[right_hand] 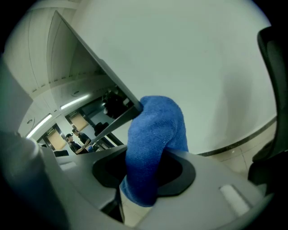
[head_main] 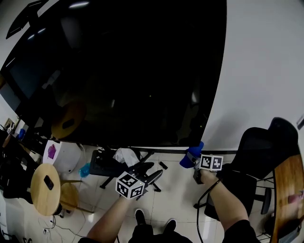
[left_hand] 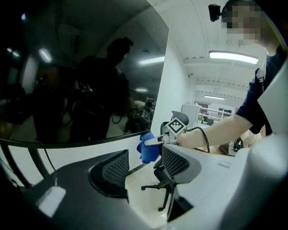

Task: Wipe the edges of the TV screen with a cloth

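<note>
TV screen (head_main: 128, 71): large, black, glossy, upright | cloth (right_hand: 155, 148): blue, bunched, at screen's lower right corner

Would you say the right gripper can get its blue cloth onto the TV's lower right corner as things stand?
Probably yes: the right gripper is shut on the blue cloth, which looks to be at the TV's lower right corner, with nothing between.

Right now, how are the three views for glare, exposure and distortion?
Head view: dim, TV screen near black with ceiling-light glints at top, fisheye bows its edges. Left gripper view: screen mirrors the person; blue cloth sharp. Right gripper view: evenly lit, cloth's weave readable, corners vignetted.
</note>
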Motion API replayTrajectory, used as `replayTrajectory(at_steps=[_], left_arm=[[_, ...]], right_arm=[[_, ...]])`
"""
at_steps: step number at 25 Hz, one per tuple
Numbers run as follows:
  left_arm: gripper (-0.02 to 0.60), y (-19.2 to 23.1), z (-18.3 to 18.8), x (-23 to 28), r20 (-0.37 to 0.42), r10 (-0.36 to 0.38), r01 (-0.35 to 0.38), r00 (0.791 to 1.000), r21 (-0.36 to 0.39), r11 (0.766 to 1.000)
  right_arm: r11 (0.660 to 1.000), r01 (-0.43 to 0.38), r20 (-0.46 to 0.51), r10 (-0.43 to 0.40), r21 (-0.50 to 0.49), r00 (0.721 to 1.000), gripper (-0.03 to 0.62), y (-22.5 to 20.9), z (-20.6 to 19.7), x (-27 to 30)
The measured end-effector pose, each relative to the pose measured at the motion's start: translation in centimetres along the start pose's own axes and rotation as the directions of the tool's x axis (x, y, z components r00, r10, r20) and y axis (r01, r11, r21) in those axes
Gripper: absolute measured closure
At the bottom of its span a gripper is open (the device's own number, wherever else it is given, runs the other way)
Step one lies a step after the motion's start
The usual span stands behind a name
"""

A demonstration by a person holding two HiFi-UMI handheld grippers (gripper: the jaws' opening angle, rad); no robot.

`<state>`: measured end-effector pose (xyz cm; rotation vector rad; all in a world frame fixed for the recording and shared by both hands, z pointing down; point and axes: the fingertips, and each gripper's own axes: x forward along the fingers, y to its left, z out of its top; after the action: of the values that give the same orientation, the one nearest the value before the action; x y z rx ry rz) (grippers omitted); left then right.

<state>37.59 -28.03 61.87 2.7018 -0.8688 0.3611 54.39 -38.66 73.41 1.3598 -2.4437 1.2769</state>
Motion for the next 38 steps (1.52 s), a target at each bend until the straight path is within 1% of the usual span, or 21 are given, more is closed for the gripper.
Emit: replayTrajectory(at_steps=[3,8,10,12,17,21,25,30,33,36,38], left_arm=[[0.360,1.1,-0.2,-0.8,0.007,-0.015,0.015,1.000,-0.009,1.000],[0.360,3.3,-0.3,-2.0,0.018,-0.053,0.053,0.998,-0.015,0.998],[0.360,4.2,-0.5,-2.7,0.016,-0.073,0.074,0.997,-0.018,0.997],[0.360,5.2,-0.6,-3.3,0.018,-0.092,0.092,0.996,-0.024,0.995],[0.360,8.3,-0.9,-5.0,0.011,-0.143,0.144,0.990,-0.021,0.989],[0.360,10.9,-1.2,-7.3,0.009,-0.162,0.162,0.987,-0.014,0.987],[0.360,13.2,-1.7,-9.3,0.007,-0.153,0.153,0.988,-0.010,0.988],[0.360,15.0,-2.4,-11.5,0.005,-0.110,0.110,0.994,-0.030,0.993],[0.360,15.3,-2.6,-12.5,0.016,-0.085,0.085,0.996,-0.049,0.995],[0.360,15.9,-2.9,-14.0,0.020,-0.060,0.061,0.998,-0.035,0.998],[0.360,16.8,-3.2,-15.4,0.033,-0.047,0.048,0.998,-0.045,0.998]], right_arm=[[0.999,0.017,0.001,-0.017,-0.040,1.000,0.427,2.0,0.3,0.3],[0.983,0.124,-0.010,-0.127,-0.137,0.992,0.427,2.7,-0.1,0.9],[0.976,0.151,-0.009,-0.154,-0.157,0.988,0.428,2.9,-0.4,1.3],[0.973,0.169,-0.004,-0.171,-0.159,0.985,0.428,3.4,-0.6,1.9],[0.968,0.217,0.026,-0.215,-0.129,0.976,0.428,5.0,-0.7,4.1],[0.962,0.242,0.043,-0.238,-0.129,0.970,0.430,7.0,-1.5,5.7],[0.963,0.237,0.067,-0.230,-0.130,0.971,0.430,9.0,-2.1,7.4],[0.966,0.203,0.037,-0.199,-0.160,0.979,0.430,11.9,-3.6,9.9],[0.969,0.179,0.025,-0.177,-0.168,0.984,0.431,13.1,-4.1,10.9],[0.967,0.154,0.024,-0.152,-0.204,0.988,0.431,15.0,-4.5,12.3],[0.967,0.142,0.019,-0.142,-0.213,0.990,0.431,16.5,-5.2,13.5]])
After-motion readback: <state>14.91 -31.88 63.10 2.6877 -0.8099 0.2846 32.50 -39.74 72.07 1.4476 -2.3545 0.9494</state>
